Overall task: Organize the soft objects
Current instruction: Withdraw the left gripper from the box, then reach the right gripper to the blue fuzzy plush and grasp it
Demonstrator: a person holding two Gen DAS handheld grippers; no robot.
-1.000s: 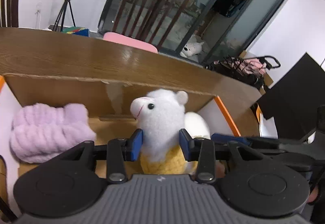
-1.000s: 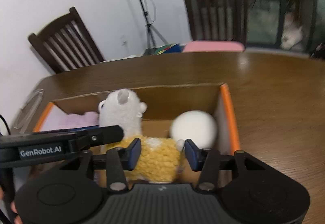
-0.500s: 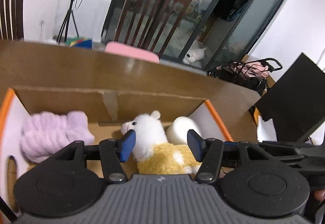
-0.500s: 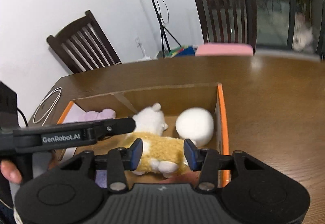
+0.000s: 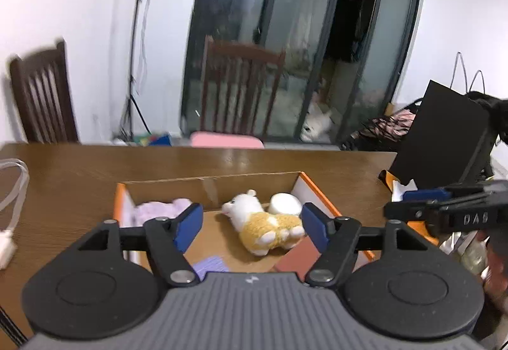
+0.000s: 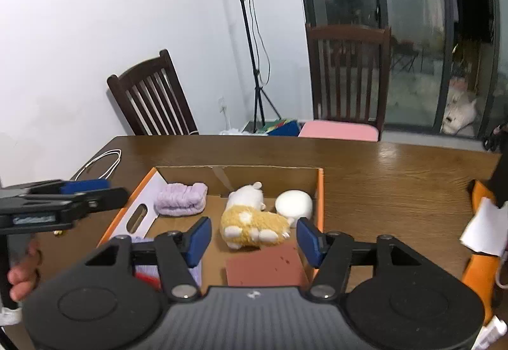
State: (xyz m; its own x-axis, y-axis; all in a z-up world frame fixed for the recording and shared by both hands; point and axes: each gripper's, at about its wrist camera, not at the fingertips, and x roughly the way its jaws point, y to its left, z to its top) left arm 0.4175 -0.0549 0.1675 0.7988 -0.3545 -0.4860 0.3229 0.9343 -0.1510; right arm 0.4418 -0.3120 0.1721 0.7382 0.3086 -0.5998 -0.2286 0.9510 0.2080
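- Cardboard box [image 6: 320, 191] with orange edges sits open on the brown wooden table, holding all the soft things
- Plush alpaca [image 6: 250, 216], white head and shaggy yellow body, lies on its side near the box's middle, head toward the far wall, white feet toward the camera
- White round plush [image 6: 293, 203] rests just beside the alpaca, against the right wall
- Lilac fluffy headband [image 6: 181, 199], bunched up, lies in the far left corner, apart from the alpaca
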